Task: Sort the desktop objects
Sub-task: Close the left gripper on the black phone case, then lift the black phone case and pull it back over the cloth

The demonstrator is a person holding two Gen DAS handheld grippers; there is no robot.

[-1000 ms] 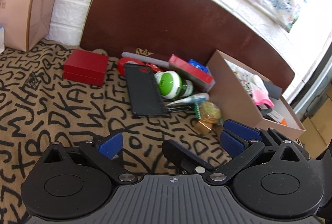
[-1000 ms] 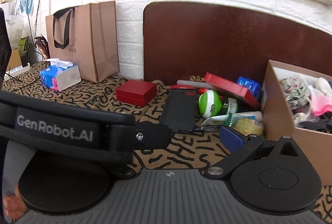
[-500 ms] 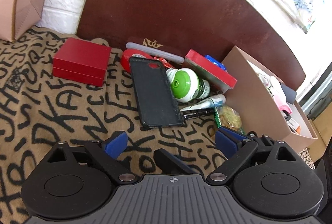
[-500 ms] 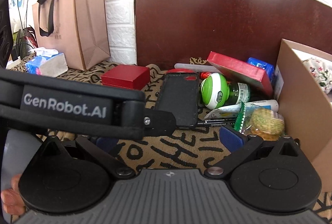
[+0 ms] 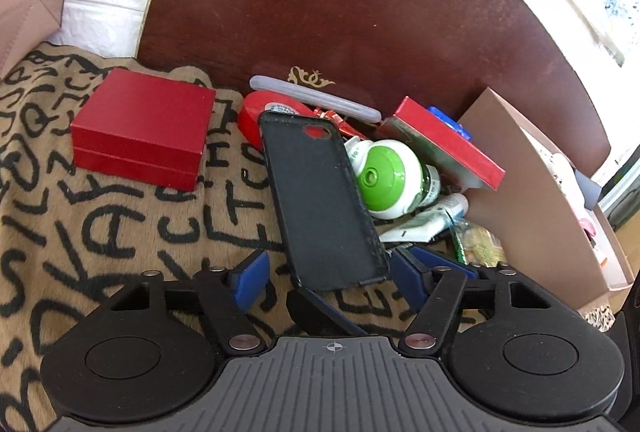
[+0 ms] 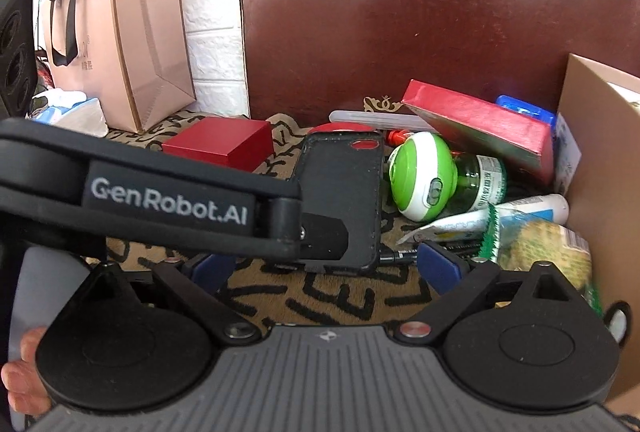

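A black phone case point(image 5: 320, 199) point(image 6: 340, 183) lies on the patterned cloth, its near end between the blue pads of my left gripper point(image 5: 330, 278). Those jaws are closing and one pad still stands clear of the case. My right gripper point(image 6: 326, 268) is just behind, open wide, its jaws closing slightly. The case's near edge and a left finger point(image 6: 320, 236) sit just ahead of its pads. Right of the case lie a green-capped bottle point(image 5: 384, 175) point(image 6: 424, 175), a white tube point(image 6: 480, 216) and a snack packet point(image 6: 540, 244).
A red box point(image 5: 140, 127) sits left of the case, with a red tape roll point(image 5: 256, 111) and a flat red box point(image 5: 444, 147) behind. A cardboard box point(image 5: 540, 191) holding items stands at the right, before a brown board point(image 5: 360, 11). A paper bag point(image 6: 132, 31) stands far left.
Both grippers have moved forward and down toward the pile, so the phone case now reaches between the left pads. The left jaws have narrowed.
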